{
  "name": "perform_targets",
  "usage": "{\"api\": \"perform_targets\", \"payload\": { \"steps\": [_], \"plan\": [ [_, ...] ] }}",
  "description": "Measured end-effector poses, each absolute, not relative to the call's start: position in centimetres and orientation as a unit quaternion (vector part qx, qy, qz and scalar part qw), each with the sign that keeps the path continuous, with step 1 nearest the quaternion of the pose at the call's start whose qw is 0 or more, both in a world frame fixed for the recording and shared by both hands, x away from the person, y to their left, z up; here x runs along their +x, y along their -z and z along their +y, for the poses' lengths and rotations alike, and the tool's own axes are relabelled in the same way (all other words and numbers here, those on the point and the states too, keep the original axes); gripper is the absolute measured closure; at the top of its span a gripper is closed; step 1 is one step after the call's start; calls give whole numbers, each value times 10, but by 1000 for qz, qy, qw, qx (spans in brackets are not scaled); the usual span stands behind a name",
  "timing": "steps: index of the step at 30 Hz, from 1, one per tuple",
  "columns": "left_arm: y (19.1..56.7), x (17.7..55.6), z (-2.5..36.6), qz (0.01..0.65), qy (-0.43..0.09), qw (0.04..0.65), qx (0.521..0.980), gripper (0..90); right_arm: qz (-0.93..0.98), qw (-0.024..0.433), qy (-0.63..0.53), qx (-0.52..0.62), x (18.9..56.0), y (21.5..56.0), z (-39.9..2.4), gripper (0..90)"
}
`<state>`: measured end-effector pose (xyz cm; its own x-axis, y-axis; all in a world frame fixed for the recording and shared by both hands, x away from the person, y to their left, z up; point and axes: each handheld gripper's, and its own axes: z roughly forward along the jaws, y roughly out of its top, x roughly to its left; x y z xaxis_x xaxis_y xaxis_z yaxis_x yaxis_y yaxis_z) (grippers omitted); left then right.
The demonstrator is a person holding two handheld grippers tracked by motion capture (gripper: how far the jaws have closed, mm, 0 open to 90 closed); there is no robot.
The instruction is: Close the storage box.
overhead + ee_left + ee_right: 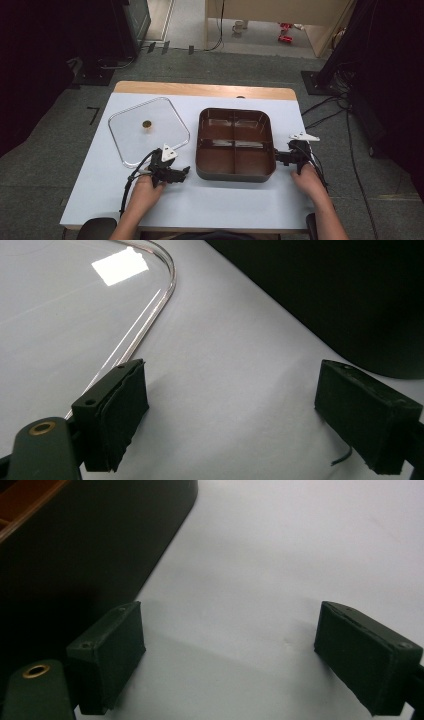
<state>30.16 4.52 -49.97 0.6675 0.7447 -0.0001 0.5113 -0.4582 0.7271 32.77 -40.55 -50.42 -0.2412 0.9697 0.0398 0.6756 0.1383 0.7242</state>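
Your left claw (pixel 176 173) sits low and left of centre in the high view, its jaws spread wide with nothing between them, in the gap between the clear square plastic lid (pixel 148 130) and the dark brown four-compartment plastic tray (pixel 235 143). Your right claw (pixel 281 157) is just off the tray's right wall at the frame's middle right, likewise spread and empty.

The lid lies flat on the white desk (pixel 210 200), left of the tray and apart from it, with a small round brass-coloured knob (pixel 147 123) at its centre. In the left gripper view the lid's rounded corner (pixel 170 270) curves through the upper left, and its near edge runs down to your left-hand pad (pixel 117 415); the tray's dark wall (pixel 350 300) takes the upper right.

The step in hand looks like taking up the lid to cover the tray. A flat, thin, slippery edge gives little purchase, so I would swing the left claw toward that near corner, tip one pad under the rim and close slowly. The knob may be the surer hold if the pads can straddle it. Meanwhile keep the right claw beside the tray wall (pixel 75 545), seen at the upper left of the right gripper view, ready to steady the tray so it does not slide when the lid comes down.
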Motion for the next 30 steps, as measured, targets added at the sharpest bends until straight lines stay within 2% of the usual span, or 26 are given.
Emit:
{"api": "perform_targets", "payload": {
  "steps": [13,30],
  "plan": [
    [500,302,45,377,-162,361,838,132,719,228,-322,572,328,504,-406,122],
    [491,301,38,395,-150,319,849,143,719,228,-322,572,328,504,-406,122]
  ]
}}
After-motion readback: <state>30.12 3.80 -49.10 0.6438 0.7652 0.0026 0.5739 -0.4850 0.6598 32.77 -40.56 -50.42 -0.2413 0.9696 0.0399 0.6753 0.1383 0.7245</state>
